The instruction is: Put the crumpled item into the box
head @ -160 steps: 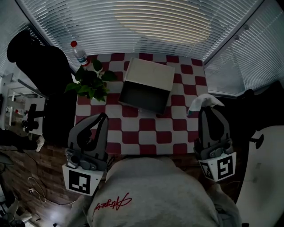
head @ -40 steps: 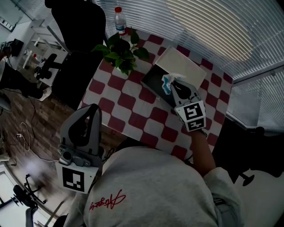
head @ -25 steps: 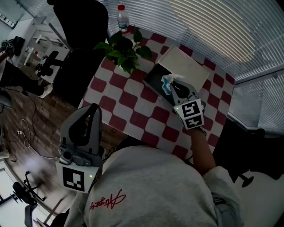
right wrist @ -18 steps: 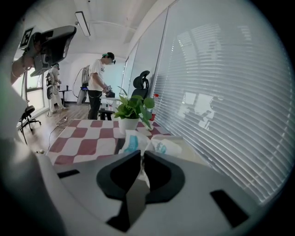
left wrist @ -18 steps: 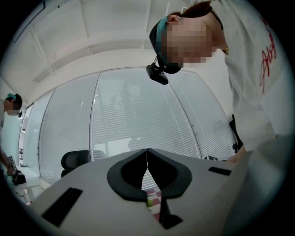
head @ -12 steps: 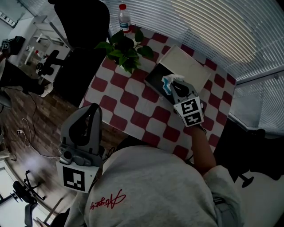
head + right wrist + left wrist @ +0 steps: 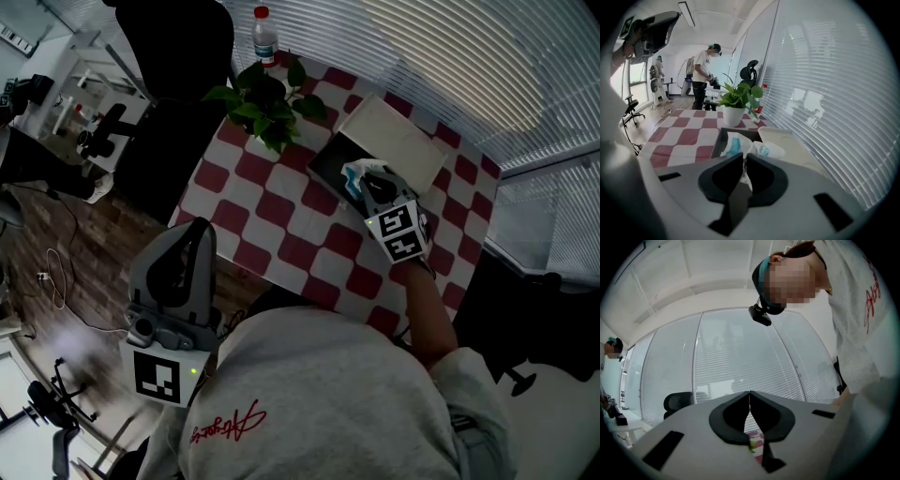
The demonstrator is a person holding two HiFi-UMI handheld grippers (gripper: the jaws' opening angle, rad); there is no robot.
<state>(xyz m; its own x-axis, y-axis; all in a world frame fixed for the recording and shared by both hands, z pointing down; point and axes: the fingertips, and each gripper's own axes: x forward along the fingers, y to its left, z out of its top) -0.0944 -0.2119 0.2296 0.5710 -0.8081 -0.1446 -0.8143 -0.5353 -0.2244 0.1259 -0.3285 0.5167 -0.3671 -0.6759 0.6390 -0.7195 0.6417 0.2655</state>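
The crumpled item (image 7: 355, 172), a white wad with teal print, is pinched in my right gripper (image 7: 364, 180), which is shut on it. It hangs over the open dark box (image 7: 326, 161) at the far side of the checkered table (image 7: 281, 206). In the right gripper view the crumpled item (image 7: 749, 148) bulges out past the jaws of the right gripper (image 7: 744, 161), just above the box (image 7: 719, 139). My left gripper (image 7: 187, 258) is held off the table's near left edge. In its own view the left gripper (image 7: 749, 399) points up at the blinds, shut and empty.
The box's white lid (image 7: 396, 138) stands open behind it. A potted plant (image 7: 265, 98) and a water bottle (image 7: 263, 22) stand at the table's far left corner. A black chair (image 7: 178, 37) is beyond, and window blinds (image 7: 441, 56) run along the far side. A person (image 7: 700, 70) stands in the background.
My right gripper carried the crumpled item from the table's right edge to over the box and has sunk slightly toward it. The left gripper has barely moved.
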